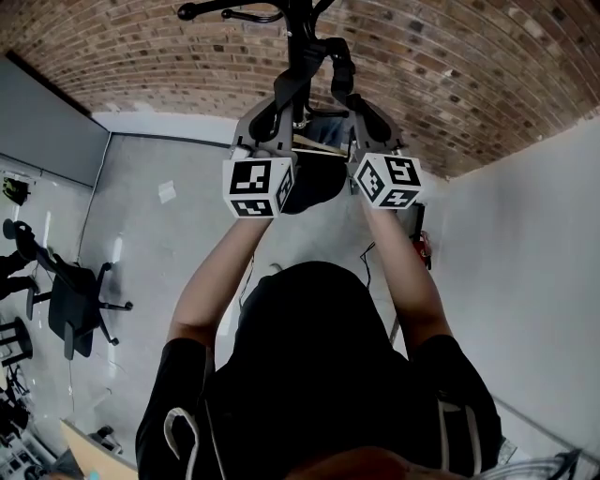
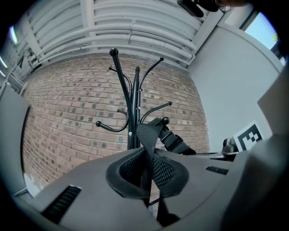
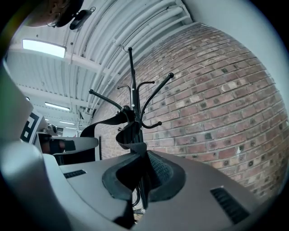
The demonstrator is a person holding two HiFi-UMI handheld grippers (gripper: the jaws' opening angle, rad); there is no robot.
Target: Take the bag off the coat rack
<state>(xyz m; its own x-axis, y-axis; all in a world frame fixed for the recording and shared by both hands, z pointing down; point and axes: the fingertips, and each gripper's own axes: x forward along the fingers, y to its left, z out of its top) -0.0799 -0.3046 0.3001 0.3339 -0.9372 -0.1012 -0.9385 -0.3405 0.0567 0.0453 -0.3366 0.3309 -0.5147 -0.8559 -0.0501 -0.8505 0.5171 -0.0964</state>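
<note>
The black coat rack stands against the brick wall, and its hooked arms show in the left gripper view and the right gripper view. A black bag hangs low between the two marker cubes. Its webbing strap runs up to a rack hook. My left gripper is shut on the strap, which passes between its pads. My right gripper is shut on another length of the strap. Both are held up close to the pole.
A brick wall rises behind the rack and a white wall lies to the right. A black office chair stands on the grey floor at the left. A cable and a small red object lie near the right wall.
</note>
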